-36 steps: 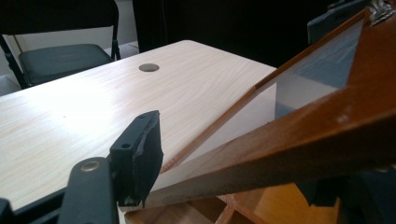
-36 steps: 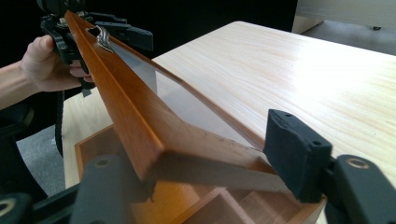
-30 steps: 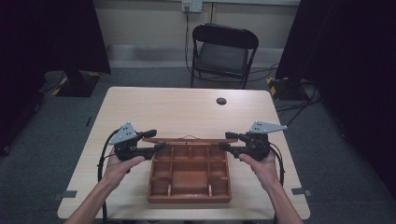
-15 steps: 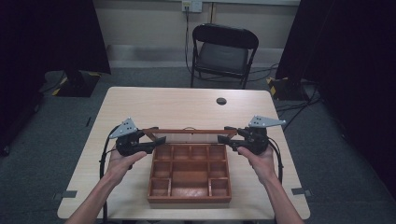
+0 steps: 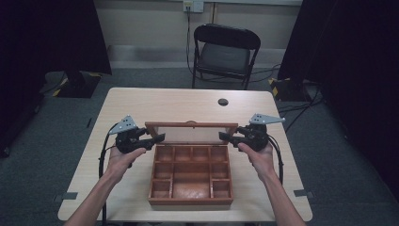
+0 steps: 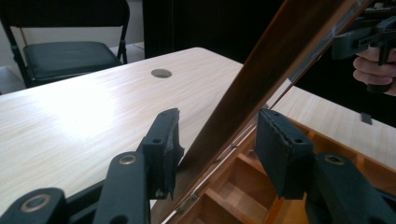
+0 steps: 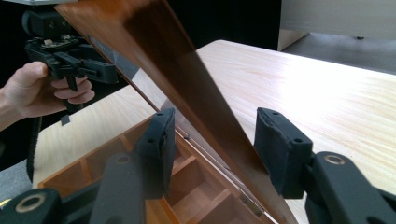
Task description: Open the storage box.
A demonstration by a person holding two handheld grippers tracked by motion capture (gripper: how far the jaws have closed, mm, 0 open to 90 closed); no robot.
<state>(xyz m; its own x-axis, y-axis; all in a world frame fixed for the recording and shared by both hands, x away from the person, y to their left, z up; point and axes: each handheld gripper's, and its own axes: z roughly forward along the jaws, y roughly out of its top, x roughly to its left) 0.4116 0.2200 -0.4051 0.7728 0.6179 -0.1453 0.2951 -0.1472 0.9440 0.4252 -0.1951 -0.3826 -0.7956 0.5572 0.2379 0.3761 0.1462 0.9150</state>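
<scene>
Nearest the person, the wooden box (image 5: 190, 181) sits open on the table (image 5: 141, 101), its compartments looking empty. Just beyond, its lid (image 5: 190, 133) stands raised, each side edge between spread fingers: left gripper (image 5: 157, 139) and right gripper (image 5: 225, 137), both wide, neither visibly pinching. Lifting seems largely done; swinging the lid fully back probably remains.

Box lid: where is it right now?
In the high view the lid stands raised along the far edge of the wooden box, mid-table, between the left gripper and right gripper at its ends.
</scene>
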